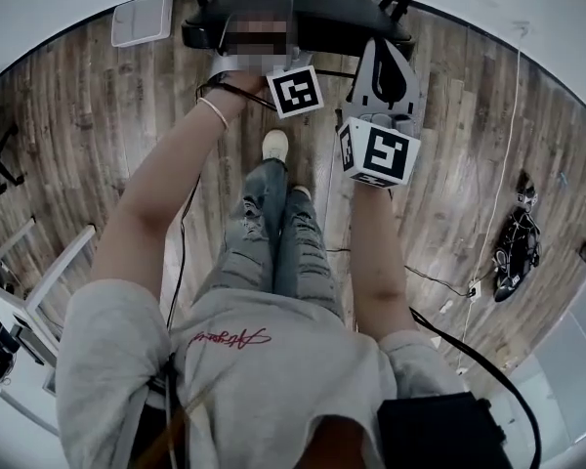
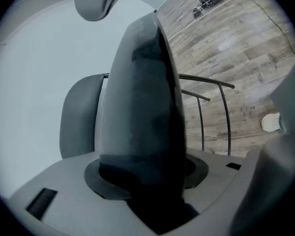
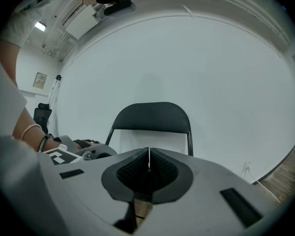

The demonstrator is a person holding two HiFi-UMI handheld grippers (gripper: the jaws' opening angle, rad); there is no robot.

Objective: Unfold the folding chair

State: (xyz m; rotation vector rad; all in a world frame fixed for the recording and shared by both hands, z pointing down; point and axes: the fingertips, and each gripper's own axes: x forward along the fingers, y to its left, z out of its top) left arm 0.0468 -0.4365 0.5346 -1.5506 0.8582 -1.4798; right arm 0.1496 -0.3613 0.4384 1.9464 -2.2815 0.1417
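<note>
The black folding chair (image 1: 313, 20) stands in front of me at the top of the head view, its seat towards me. My left gripper (image 1: 236, 64) is shut on the seat's front edge at the left. In the left gripper view the dark seat (image 2: 137, 107) fills the gap between the jaws, with the backrest (image 2: 81, 117) to one side and the thin metal legs (image 2: 226, 112) to the other. My right gripper (image 1: 383, 59) hovers by the seat's right front edge, shut and empty. The right gripper (image 3: 148, 161) faces the black backrest (image 3: 150, 117), pads together.
A white wall stands behind the chair. A white box (image 1: 142, 20) lies on the wood floor at the far left. A white frame (image 1: 34, 286) stands at the left. Dark gear and cables (image 1: 516, 247) lie at the right. My legs and a shoe (image 1: 273, 145) are below the chair.
</note>
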